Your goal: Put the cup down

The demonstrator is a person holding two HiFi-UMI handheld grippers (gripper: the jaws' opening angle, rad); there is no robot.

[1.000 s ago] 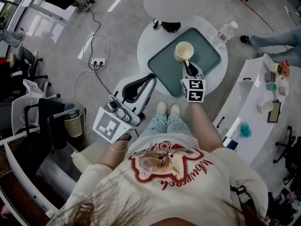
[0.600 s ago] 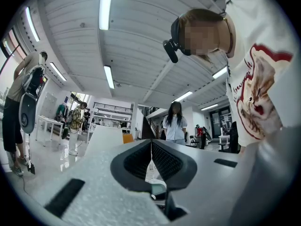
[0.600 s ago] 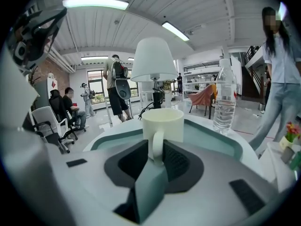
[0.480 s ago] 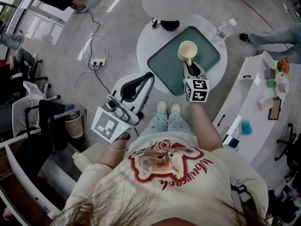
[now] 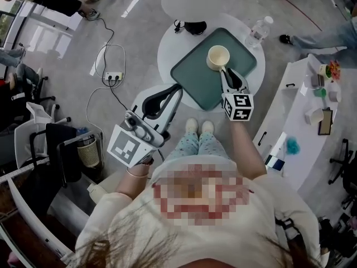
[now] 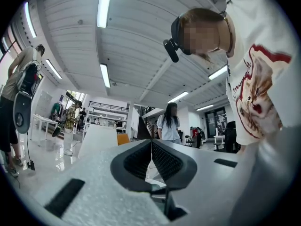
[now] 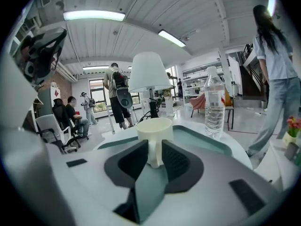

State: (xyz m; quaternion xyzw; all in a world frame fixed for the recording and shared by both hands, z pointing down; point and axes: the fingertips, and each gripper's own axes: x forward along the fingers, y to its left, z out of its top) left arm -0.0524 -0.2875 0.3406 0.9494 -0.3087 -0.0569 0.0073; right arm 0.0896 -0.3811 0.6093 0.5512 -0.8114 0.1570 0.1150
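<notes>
A cream cup (image 5: 218,56) stands upright over the far part of a green tray (image 5: 195,74) on a round white table (image 5: 167,49). My right gripper (image 5: 226,74) reaches in from the near side, its jaws shut on the cup's handle. In the right gripper view the cup (image 7: 154,126) rises just beyond the right gripper (image 7: 154,157), whose pads press the handle from both sides. The cup's base is hidden behind the jaws. My left gripper (image 5: 177,91) hangs left of the table, off the tray. The left gripper (image 6: 151,147) is shut on nothing and points upward.
A clear water bottle (image 5: 256,32) stands at the table's far right edge, right of the cup in the right gripper view (image 7: 214,102). A black object (image 5: 192,27) lies at the table's far side. A white lamp (image 7: 149,72) is behind. A white desk (image 5: 301,121) with small items runs along the right.
The right gripper and the cup have stayed together over the tray, shifting only slightly. The left gripper has hardly moved.
</notes>
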